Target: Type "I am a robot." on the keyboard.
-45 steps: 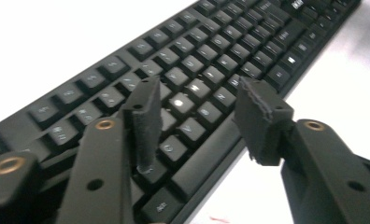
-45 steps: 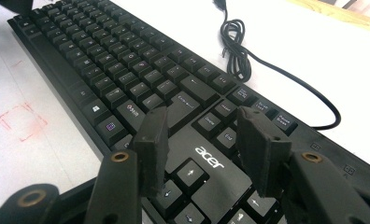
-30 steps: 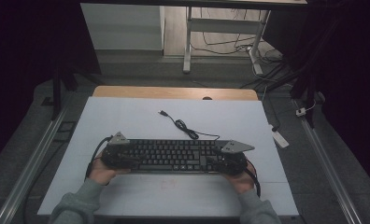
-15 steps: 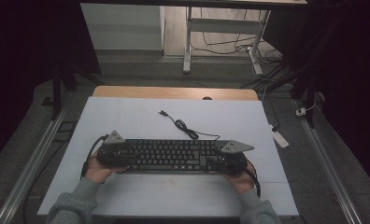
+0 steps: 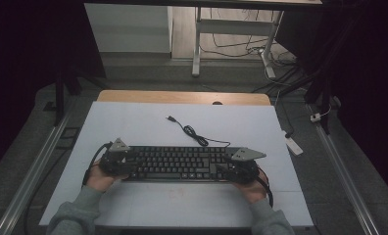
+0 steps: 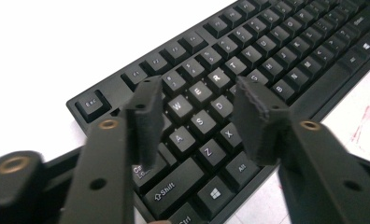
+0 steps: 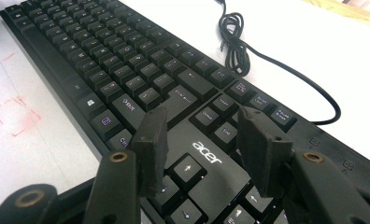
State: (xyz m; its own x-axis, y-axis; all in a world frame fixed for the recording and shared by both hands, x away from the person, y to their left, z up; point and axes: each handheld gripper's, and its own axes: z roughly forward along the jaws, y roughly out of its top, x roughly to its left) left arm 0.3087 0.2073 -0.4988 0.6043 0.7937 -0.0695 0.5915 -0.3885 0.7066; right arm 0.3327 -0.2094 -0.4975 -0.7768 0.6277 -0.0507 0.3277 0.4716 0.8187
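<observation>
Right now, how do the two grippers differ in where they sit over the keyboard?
The left gripper hovers above the letter keys at the keyboard's Esc end; the right gripper hovers above the arrow keys and acer logo at the other end. The cable lies coiled beyond the right gripper; beyond the left gripper is bare white table. Both stand open, jaws apart, gripping nothing.

Black keyboard (image 5: 180, 164), flat on the white table, lengthwise across, its cable (image 5: 192, 132) coiled behind
</observation>
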